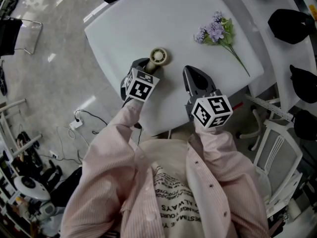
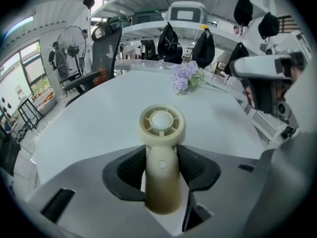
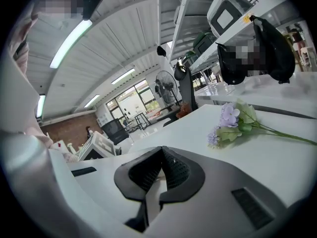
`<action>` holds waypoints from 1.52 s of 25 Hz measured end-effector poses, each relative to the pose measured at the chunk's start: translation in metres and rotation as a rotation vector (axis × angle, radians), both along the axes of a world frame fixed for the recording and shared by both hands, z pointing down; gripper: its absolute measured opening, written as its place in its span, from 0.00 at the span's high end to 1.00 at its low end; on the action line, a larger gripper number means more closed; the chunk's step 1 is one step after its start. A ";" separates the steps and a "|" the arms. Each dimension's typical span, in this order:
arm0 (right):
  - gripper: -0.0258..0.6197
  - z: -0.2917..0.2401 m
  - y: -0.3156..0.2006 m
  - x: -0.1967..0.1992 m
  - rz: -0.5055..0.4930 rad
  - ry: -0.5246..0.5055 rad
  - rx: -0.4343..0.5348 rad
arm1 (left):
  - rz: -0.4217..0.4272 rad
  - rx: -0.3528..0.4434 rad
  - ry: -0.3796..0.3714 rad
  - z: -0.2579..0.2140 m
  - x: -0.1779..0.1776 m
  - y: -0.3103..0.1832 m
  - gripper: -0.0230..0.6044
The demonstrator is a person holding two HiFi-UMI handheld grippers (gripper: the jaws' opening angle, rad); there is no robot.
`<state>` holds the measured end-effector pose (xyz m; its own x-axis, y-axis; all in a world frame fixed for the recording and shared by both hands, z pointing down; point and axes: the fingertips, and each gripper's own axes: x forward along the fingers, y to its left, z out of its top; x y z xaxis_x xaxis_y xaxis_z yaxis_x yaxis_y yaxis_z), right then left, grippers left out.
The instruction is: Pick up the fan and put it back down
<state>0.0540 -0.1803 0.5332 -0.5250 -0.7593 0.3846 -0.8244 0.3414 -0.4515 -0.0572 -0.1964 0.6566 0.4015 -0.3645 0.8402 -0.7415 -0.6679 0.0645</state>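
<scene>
- A white table [image 1: 198, 14] in an open office carries a flower sprig [image 1: 218, 32] on its far side.
- Your left gripper [image 2: 162, 157] pinches the cream fan [image 2: 161, 125] by its handle, over the table's near edge.
- The fan looks light, rigid and smooth, so grip the handle, not the vented head.
- Your right gripper [image 3: 160, 157] is pressed together and empty.

I see a white table [image 1: 148, 29] w/ a purple flower sprig [image 1: 218, 32] lying flat on its far-right part, stem twd the right edge. On the floor left of the table: white cables [image 1: 79, 125]. White slatted chair [image 1: 277, 148] near the table's right corner. Black bags [image 1: 290, 25] beyond, far right.
</scene>
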 end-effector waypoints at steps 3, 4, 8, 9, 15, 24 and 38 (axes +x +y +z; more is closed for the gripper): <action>0.96 0.001 0.003 0.002 0.009 -0.003 -0.004 | 0.010 0.003 -0.009 0.002 0.000 0.001 0.67; 0.96 0.002 0.004 0.003 0.012 -0.004 -0.006 | 0.009 0.002 -0.007 0.003 0.000 0.000 0.66; 0.96 0.003 0.007 0.004 0.018 -0.012 -0.009 | -0.008 -0.016 -0.002 0.005 0.001 0.001 0.66; 0.96 0.003 0.008 0.005 0.018 -0.014 -0.009 | -0.014 -0.021 -0.002 0.005 0.002 0.002 0.66; 0.96 0.002 0.012 0.005 0.018 -0.020 -0.006 | -0.016 -0.008 0.021 0.002 0.001 0.003 0.58; 0.96 -0.001 0.019 0.005 0.013 -0.047 -0.005 | -0.026 0.156 0.073 -0.040 -0.003 0.004 0.67; 0.96 -0.027 0.022 0.006 -0.017 -0.038 0.049 | -0.104 0.249 0.210 -0.100 0.001 0.035 0.95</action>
